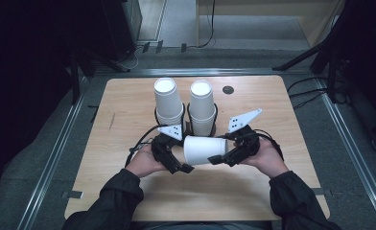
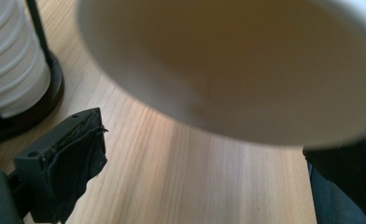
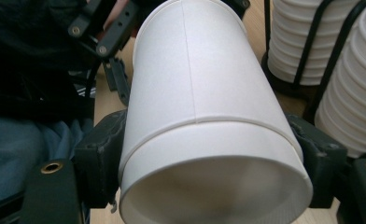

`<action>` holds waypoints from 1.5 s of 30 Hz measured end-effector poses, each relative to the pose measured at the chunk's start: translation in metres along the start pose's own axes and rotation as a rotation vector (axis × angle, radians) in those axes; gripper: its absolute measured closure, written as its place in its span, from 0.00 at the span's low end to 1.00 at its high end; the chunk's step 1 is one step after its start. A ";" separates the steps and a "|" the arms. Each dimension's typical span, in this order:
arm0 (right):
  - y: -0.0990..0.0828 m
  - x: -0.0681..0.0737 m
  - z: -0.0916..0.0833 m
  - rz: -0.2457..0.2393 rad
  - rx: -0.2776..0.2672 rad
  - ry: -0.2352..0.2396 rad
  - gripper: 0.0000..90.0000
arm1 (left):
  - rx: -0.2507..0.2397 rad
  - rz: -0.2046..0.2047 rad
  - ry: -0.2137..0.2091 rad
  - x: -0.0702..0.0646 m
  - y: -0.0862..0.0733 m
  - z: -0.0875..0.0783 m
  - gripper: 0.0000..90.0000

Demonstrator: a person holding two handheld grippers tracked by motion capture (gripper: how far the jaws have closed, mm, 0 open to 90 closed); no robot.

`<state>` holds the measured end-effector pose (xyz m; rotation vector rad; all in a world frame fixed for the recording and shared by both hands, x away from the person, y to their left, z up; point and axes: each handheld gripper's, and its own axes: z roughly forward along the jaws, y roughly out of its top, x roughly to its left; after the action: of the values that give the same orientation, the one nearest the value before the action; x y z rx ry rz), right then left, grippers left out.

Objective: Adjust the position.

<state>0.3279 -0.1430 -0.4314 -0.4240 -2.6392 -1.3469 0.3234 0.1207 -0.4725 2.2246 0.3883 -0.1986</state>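
A white paper cup point(image 1: 205, 149) lies on its side above the wooden table point(image 1: 128, 110), held between both hands. My right gripper point(image 1: 222, 158) is shut on it: in the right gripper view the two black pads point(image 3: 102, 154) press on opposite sides of the cup point(image 3: 204, 93) near its nearer end. My left gripper point(image 1: 179, 165) sits at the cup's other end with its jaws wide apart. In the left gripper view the cup's round end point(image 2: 246, 60) hangs above the jaws, and the left pad point(image 2: 73, 158) is clear of it.
Two stacks of white cups point(image 1: 168, 103) point(image 1: 201, 105) stand upside down in black wire holders just behind the hands, close to both grippers point(image 2: 13, 60) point(image 3: 302, 42). A small dark disc point(image 1: 228, 89) lies near the table's far edge. Sleeves rest over the near edge.
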 end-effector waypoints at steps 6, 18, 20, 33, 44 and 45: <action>0.004 0.005 0.007 -0.013 -0.017 0.028 0.27 | -0.061 0.010 -0.024 -0.004 0.004 0.000 0.01; 0.005 0.004 0.008 -0.013 -0.033 0.087 0.27 | -0.087 0.028 -0.031 -0.011 0.008 -0.008 0.15; 0.004 0.004 0.009 -0.017 -0.030 0.088 0.27 | -0.074 0.030 -0.031 -0.011 0.008 -0.009 0.16; -0.003 0.003 0.003 -0.028 0.042 0.010 0.18 | 0.012 0.016 0.013 -0.005 0.004 -0.029 0.17; -0.009 0.003 0.006 -0.050 0.096 -0.024 0.18 | 0.127 0.059 0.068 -0.008 0.007 -0.025 0.17; -0.009 0.003 0.006 -0.050 0.096 -0.024 0.18 | 0.127 0.059 0.068 -0.008 0.007 -0.025 0.17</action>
<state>0.3220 -0.1427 -0.4409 -0.3666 -2.7381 -1.2300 0.3179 0.1345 -0.4497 2.3698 0.3544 -0.1196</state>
